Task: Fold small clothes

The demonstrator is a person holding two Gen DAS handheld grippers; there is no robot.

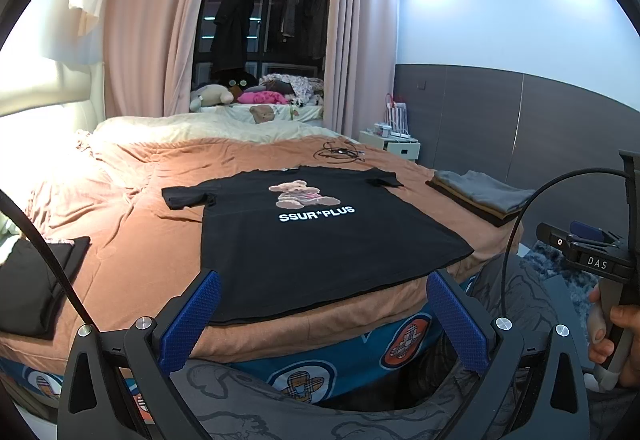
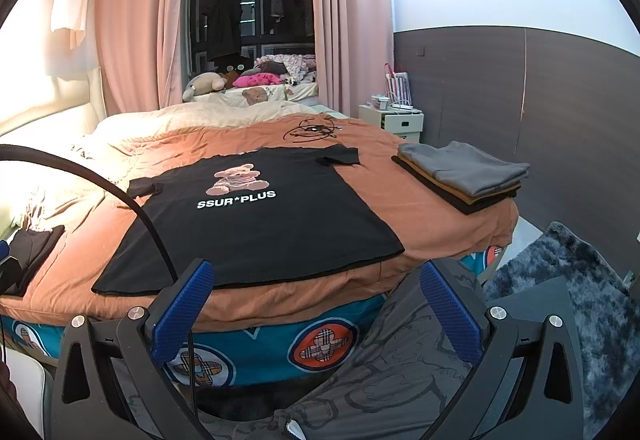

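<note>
Both grippers, left gripper [image 1: 324, 304] and right gripper [image 2: 316, 296], spread and empty, short of the flat black bear-print cotton T-shirt [image 1: 316, 236]; pinching matching hem corners should keep the fold square.

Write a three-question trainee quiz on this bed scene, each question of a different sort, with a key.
1. True or false: the black T-shirt lies spread flat, print side up, on the orange bedspread.
2. Multiple choice: the stack of folded clothes sits (A) on the T-shirt, (B) apart from it near the bed's right edge, (C) on the floor rug.
3. Fill in: the left gripper and right gripper both have their jaws ____.

Key: 1 true; 2 B; 3 open.
</note>
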